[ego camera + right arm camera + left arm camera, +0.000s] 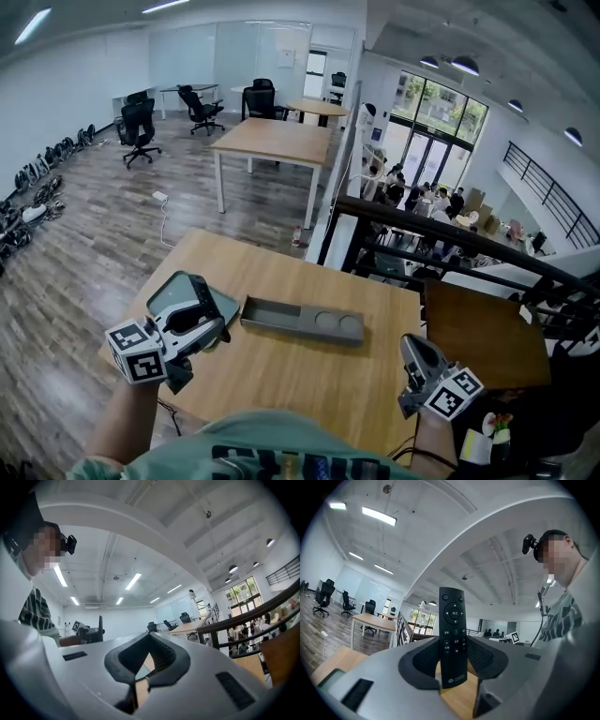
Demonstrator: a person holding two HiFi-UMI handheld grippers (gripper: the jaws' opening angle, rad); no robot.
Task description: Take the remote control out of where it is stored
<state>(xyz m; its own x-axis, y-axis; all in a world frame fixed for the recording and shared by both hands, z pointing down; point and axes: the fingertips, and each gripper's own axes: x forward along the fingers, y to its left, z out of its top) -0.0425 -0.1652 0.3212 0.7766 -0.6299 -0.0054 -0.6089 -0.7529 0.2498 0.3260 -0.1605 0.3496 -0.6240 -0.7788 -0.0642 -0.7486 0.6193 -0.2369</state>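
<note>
A black remote control (453, 634) stands upright between the jaws of my left gripper (454, 665), its buttons facing the camera. The jaws are shut on its lower half. In the head view my left gripper (192, 326) hovers over the table's left part, just left of a long grey storage holder (281, 317). The holder's long slot shows nothing inside, and two round recesses sit at its right end. My right gripper (419, 367) is near the table's front right, its jaws (137, 688) together with nothing between them.
A flat grey-green pad (171, 292) lies under and behind my left gripper. The wooden table (309, 375) ends close behind the holder, with a black railing (450, 244) to its right. A brown board (478, 333) sits at the right edge.
</note>
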